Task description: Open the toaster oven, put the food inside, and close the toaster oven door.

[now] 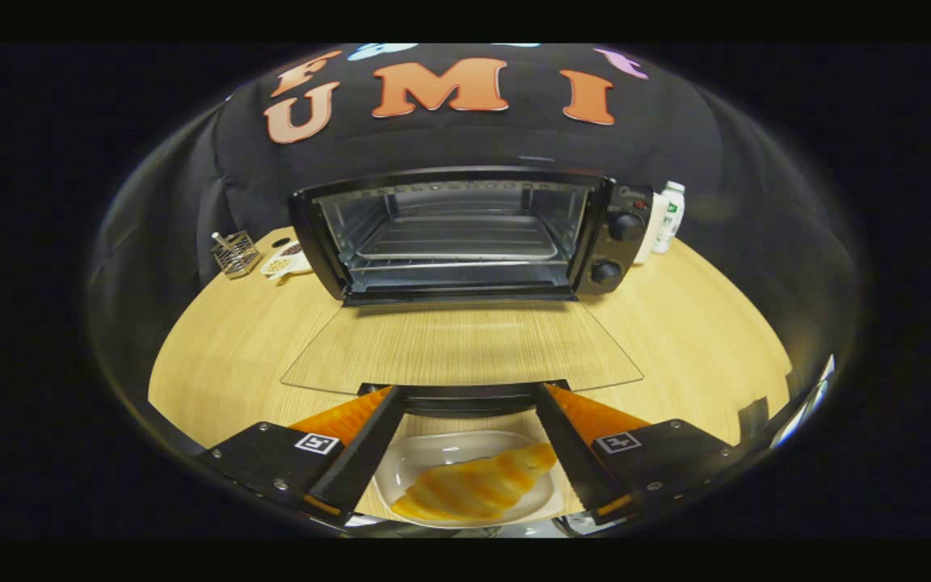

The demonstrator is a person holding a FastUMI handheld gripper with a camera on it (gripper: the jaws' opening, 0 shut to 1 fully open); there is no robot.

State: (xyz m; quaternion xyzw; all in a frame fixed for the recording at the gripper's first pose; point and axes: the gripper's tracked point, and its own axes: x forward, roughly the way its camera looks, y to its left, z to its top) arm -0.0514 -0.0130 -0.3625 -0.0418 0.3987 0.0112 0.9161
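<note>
Just ahead, gripper [465,453] wide over croissant [478,485]

Count: 1 toaster oven [465,234], door down, 2 knobs [625,227] on its right panel, 1 rack [457,246] inside. 1 croissant [478,485] on 1 white plate [401,461]. Table's [692,323] back-left corner: 1 wire holder [236,253]. Back right: 1 white bottle [670,215]. 1 gripper [465,400], 2 fingers, spread apart.

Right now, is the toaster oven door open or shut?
Open. The glass door lies flat on the table ahead of the toaster oven, baring its racks. The open gripper straddles the croissant on its plate.
</note>
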